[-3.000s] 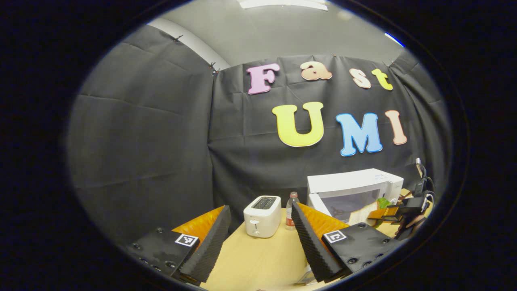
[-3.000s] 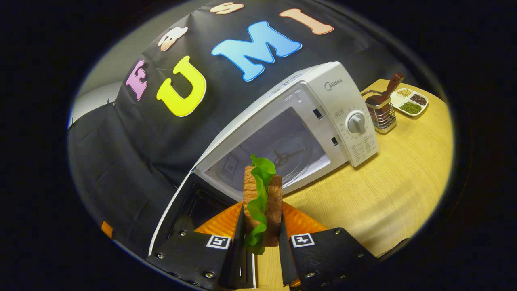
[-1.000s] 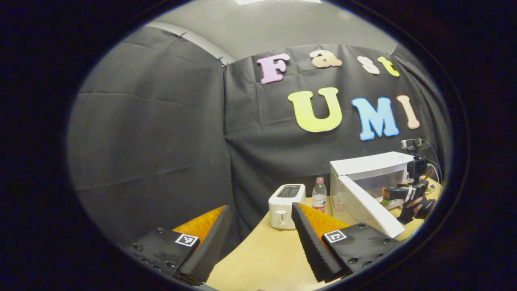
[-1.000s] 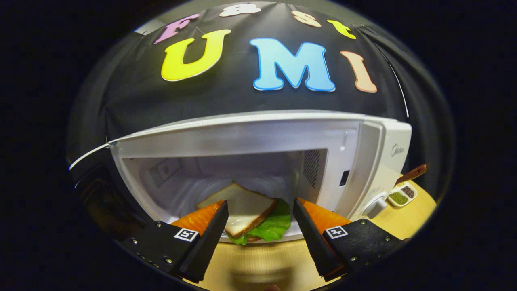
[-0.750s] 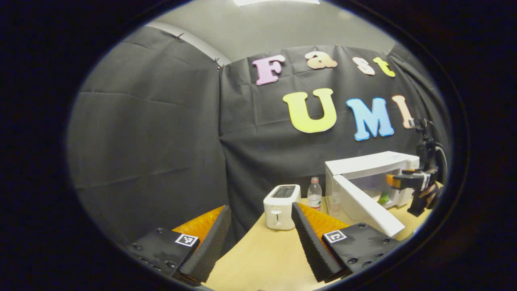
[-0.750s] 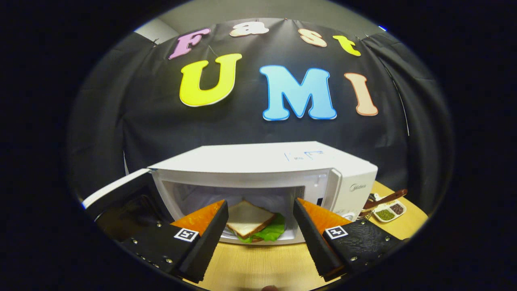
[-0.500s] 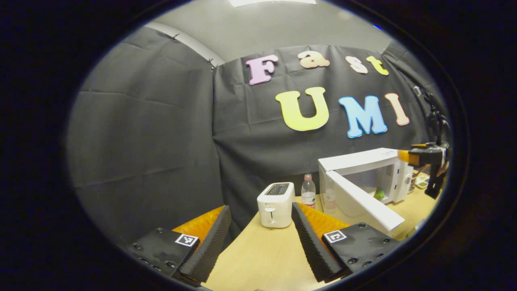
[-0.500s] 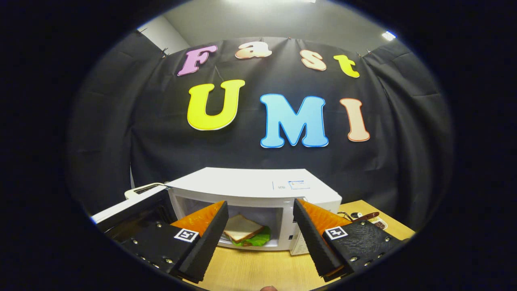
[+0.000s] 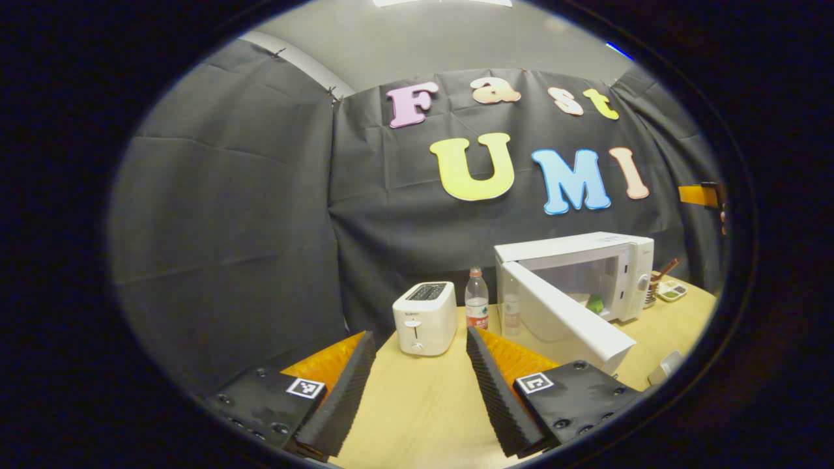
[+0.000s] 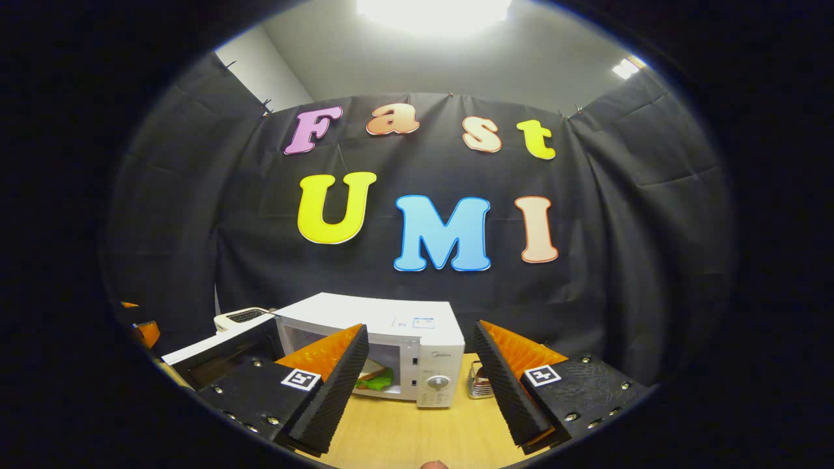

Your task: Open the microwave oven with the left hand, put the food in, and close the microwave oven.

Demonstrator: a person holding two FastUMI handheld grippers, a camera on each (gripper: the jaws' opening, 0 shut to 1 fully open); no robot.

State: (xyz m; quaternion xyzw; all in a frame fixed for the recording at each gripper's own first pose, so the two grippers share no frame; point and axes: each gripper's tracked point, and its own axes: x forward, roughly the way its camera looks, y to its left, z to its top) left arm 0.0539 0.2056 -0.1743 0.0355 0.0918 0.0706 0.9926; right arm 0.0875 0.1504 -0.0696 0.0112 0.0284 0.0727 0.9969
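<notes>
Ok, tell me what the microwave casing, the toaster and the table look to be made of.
Microwave: white casing, smooth, probably painted metal or plastic; the look leaves it open. Toaster: white, softly glossy shell with rounded corners, likely plastic. Table: pale wood-grain top, matte; fine streaks suggest laminate or veneer.

I've got the microwave oven (image 9: 573, 273) in the left gripper view, a white box sitting upright on the wooden surface (image 9: 423, 404); its door (image 9: 560, 319) is swung wide open toward me, hinged on its left side; inside the cavity I can make out the food (image 10: 374, 379), a sandwich with green lettuce poking out from under the bread, lying flat on the oven floor.
</notes>
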